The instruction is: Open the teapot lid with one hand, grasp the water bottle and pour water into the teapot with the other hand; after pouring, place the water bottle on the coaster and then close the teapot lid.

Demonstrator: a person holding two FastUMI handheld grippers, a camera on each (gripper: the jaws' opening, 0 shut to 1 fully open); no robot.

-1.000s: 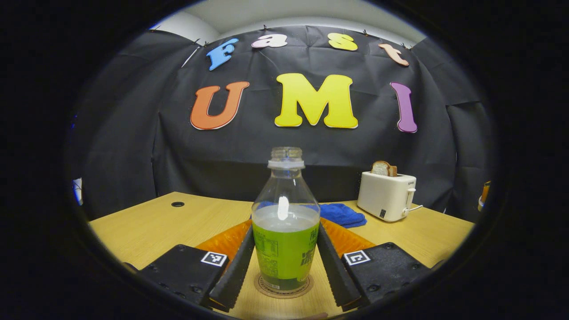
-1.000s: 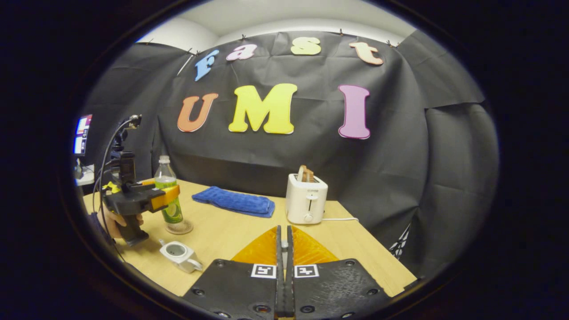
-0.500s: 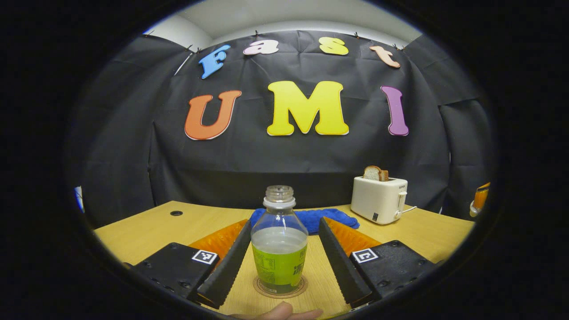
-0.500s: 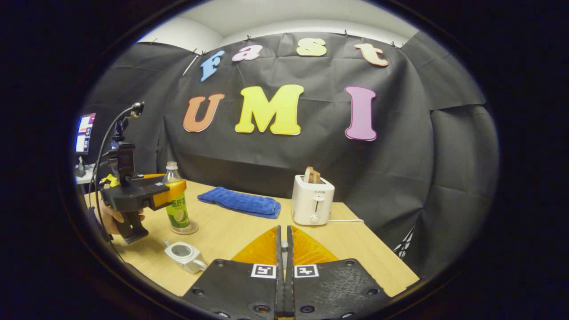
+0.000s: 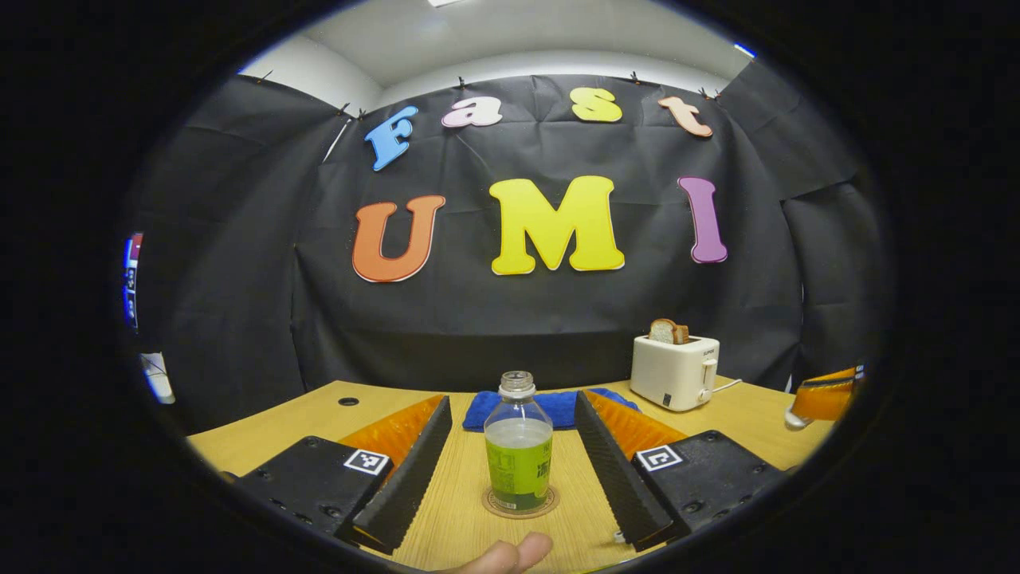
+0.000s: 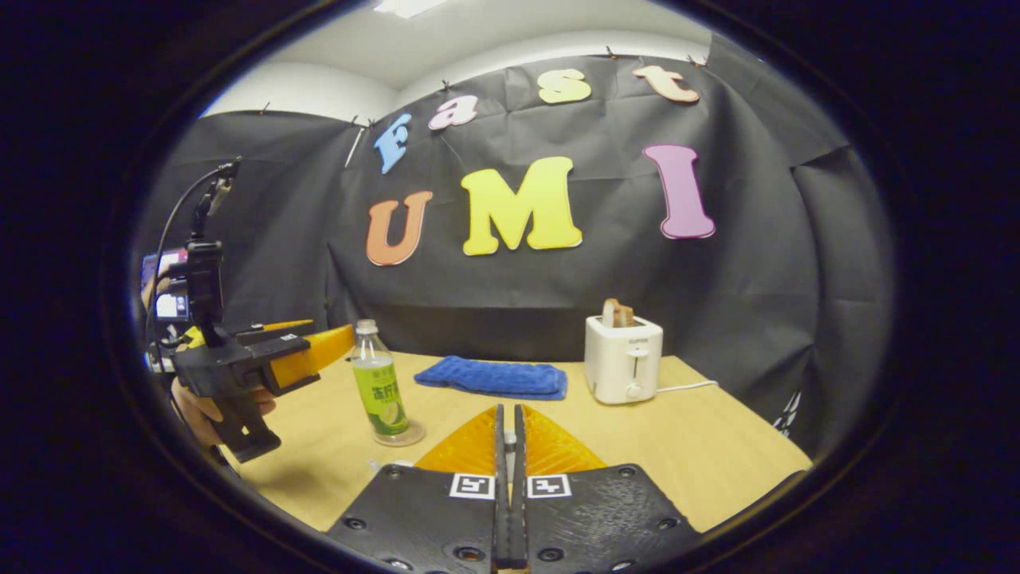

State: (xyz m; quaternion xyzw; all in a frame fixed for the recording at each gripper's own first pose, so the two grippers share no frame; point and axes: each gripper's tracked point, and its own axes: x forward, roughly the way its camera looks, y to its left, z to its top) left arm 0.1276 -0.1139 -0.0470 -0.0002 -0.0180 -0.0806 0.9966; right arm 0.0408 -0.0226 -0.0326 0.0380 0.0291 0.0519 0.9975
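**A:** What does the left gripper view show?

**B:** The left gripper (image 5: 510,470) hangs with its fingers spread wide apart, the water bottle (image 5: 519,466) standing upright between and beyond them, touching neither. The capless bottle rests on the round coaster (image 5: 519,505) on the wooden table (image 5: 303,418). Behind the bottle lies a blue cloth (image 5: 558,405); to the right of the bottle stands a white toaster (image 5: 674,371) with bread in its slot. A fingertip (image 5: 510,556) of the person's hand shows at the bottom edge, in front of the bottle.

**A:** And the right gripper view?

**B:** The right gripper (image 6: 508,478) has its fingers pressed together with nothing visible between them. The water bottle (image 6: 379,391) stands on its coaster (image 6: 400,436), left of the closed fingers. Left of the bottle, the left gripper (image 6: 319,359) is held by a hand (image 6: 203,406), its tips near the bottle but apart from it. The blue cloth (image 6: 494,377) lies right of the bottle, the toaster (image 6: 623,363) farther right. A small white edge, possibly the teapot (image 6: 381,464), peeks out beside the right gripper's body, in front of the bottle.
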